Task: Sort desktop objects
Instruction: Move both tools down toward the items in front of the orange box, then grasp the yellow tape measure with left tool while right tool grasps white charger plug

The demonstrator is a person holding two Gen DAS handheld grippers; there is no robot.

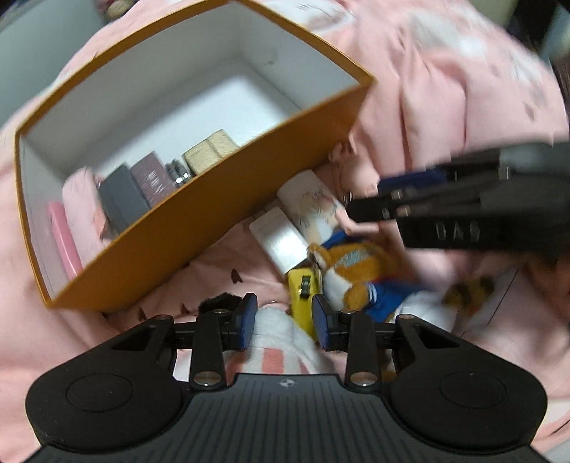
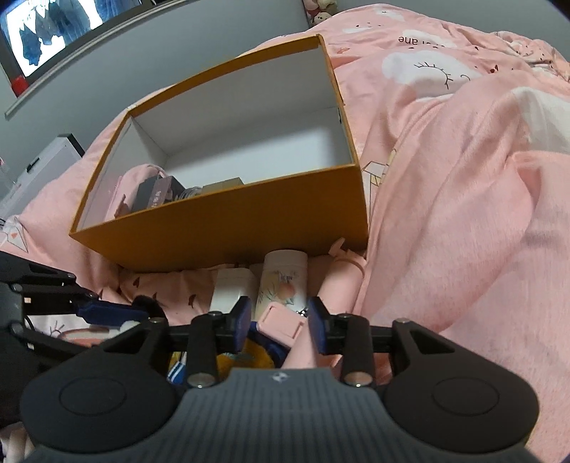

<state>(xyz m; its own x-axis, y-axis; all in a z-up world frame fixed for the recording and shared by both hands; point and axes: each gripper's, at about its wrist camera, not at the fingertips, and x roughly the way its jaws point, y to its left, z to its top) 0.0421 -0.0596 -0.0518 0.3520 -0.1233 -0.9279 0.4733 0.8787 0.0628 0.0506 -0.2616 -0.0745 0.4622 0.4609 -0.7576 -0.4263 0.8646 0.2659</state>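
Note:
An orange box with a white inside stands on the pink bedding; it also shows in the right wrist view. It holds several small boxes. In front of it lie a white floral tube, a white block, a yellow item and a plush toy. My left gripper is open above a white and pink cloth, beside the yellow item. My right gripper is open around a pink strap piece; it also shows in the left wrist view.
Pink bedding rises in folds to the right of the box. A grey wall with a picture stands behind on the left. A white cabinet is at the left edge.

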